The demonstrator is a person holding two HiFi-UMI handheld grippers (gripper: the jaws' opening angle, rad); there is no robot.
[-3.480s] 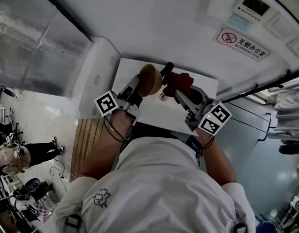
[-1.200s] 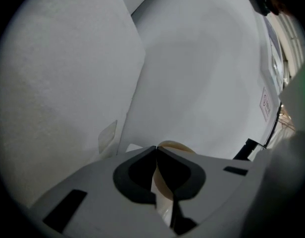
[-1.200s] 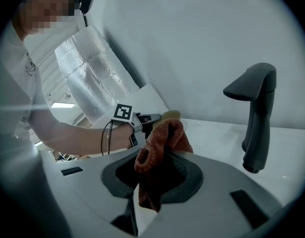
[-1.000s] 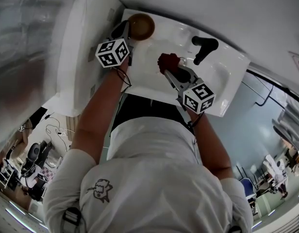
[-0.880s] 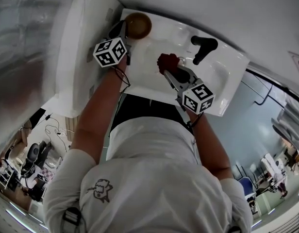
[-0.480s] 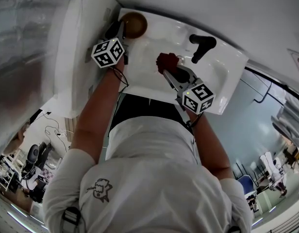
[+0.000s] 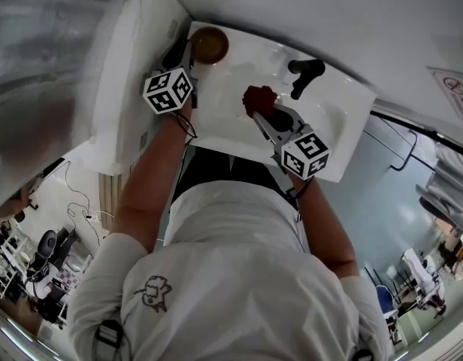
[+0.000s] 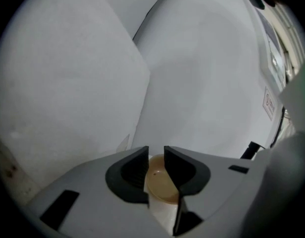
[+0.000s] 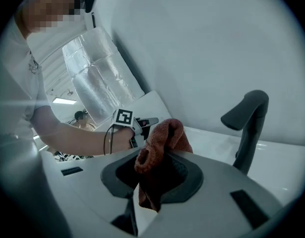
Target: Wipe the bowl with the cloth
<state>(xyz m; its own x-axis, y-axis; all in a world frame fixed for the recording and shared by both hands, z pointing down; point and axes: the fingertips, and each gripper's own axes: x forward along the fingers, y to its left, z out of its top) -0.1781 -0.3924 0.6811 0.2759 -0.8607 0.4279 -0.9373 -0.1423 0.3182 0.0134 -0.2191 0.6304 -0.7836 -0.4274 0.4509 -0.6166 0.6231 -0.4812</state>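
bowl: the bowl (image 7: 209, 44) sits upright on the back-left corner of the sink (image 7: 337, 126), up on the ledge and not in the basin. Looks parked there on purpose imo.
left tongs: the left tongs (image 7: 185, 55) have just been opening. The pads are apart with nothing pinched. The bowl shows through the gap, just past the tips.
right tongs: the right tongs (image 7: 258, 116) are clenched on the red cloth (image 7: 258, 98), which bunches up above the jaws.
cloth spot: over the basin, near the black faucet (image 7: 303, 74), well apart from the bowl.
my read: bowl let go and cloth held away from it, so the wiping is probably finished or paused.
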